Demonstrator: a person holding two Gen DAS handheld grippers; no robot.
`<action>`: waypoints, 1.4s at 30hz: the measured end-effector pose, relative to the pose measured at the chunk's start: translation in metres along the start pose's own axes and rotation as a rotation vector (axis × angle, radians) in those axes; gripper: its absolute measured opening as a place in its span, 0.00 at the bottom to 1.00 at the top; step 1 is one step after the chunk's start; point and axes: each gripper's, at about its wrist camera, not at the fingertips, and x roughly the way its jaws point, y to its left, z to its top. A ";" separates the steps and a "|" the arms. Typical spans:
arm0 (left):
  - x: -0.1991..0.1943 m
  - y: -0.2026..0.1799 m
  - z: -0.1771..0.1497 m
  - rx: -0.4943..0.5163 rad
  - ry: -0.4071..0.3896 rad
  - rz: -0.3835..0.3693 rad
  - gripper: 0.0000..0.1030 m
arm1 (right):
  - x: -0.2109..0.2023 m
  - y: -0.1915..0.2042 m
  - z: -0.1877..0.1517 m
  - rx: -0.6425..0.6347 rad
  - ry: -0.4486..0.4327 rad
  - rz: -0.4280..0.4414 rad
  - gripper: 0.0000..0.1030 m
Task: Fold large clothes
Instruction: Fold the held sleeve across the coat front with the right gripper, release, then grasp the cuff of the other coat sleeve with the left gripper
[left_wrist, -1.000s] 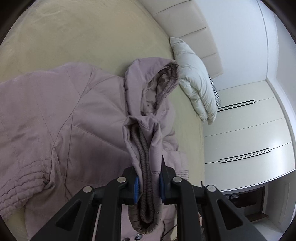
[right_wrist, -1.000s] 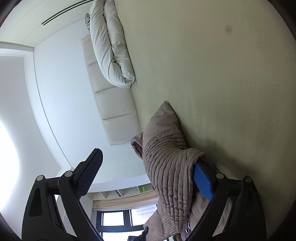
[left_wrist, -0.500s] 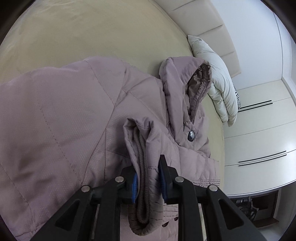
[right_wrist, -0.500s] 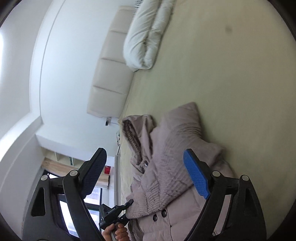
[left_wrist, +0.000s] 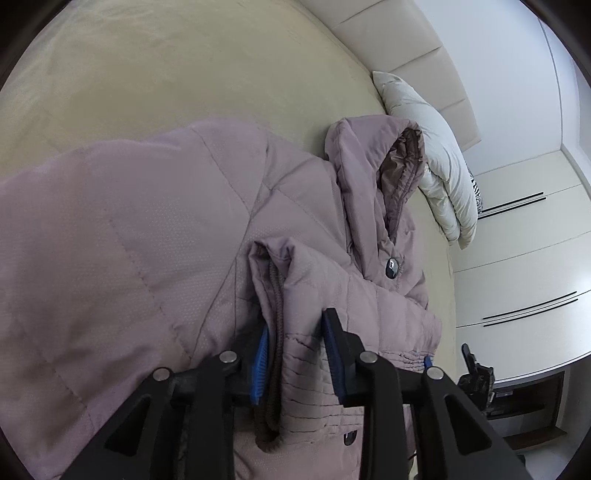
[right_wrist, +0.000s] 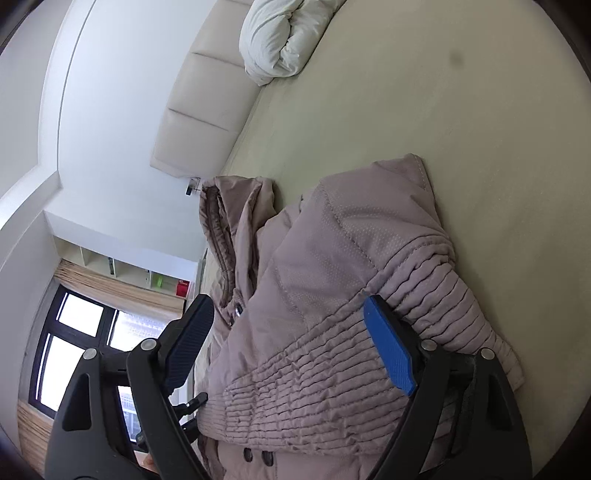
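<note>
A mauve quilted hooded jacket (left_wrist: 122, 236) lies on the beige bed (left_wrist: 166, 66); its hood (left_wrist: 373, 173) points toward the pillow. My left gripper (left_wrist: 295, 345) is shut on the jacket's sleeve cuff (left_wrist: 284, 302), with its brown knit lining showing, held over the jacket body. In the right wrist view the jacket (right_wrist: 332, 295) lies folded with its other ribbed sleeve on top. My right gripper (right_wrist: 291, 343) is open just above that sleeve, holding nothing.
A white pillow (left_wrist: 436, 155) lies against the cream padded headboard (left_wrist: 399, 48); it shows in the right wrist view too (right_wrist: 284, 33). White wardrobe doors (left_wrist: 524, 266) stand beyond the bed. A window (right_wrist: 77, 350) and shelves (right_wrist: 122, 269) are off the bed's other side.
My left gripper carried the cuff inward over the jacket body. My right gripper let go of the other sleeve, which now lies on the jacket, and the gripper swung to face it.
</note>
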 end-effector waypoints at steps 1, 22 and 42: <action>-0.004 0.000 -0.001 0.003 -0.009 0.004 0.32 | -0.004 0.004 0.003 0.002 -0.014 0.015 0.81; -0.236 0.068 -0.148 -0.011 -0.398 0.074 0.61 | -0.043 0.089 -0.066 -0.375 -0.065 -0.099 0.84; -0.315 0.253 -0.310 -0.766 -0.794 -0.081 0.62 | -0.055 0.219 -0.277 -0.490 0.230 0.186 0.96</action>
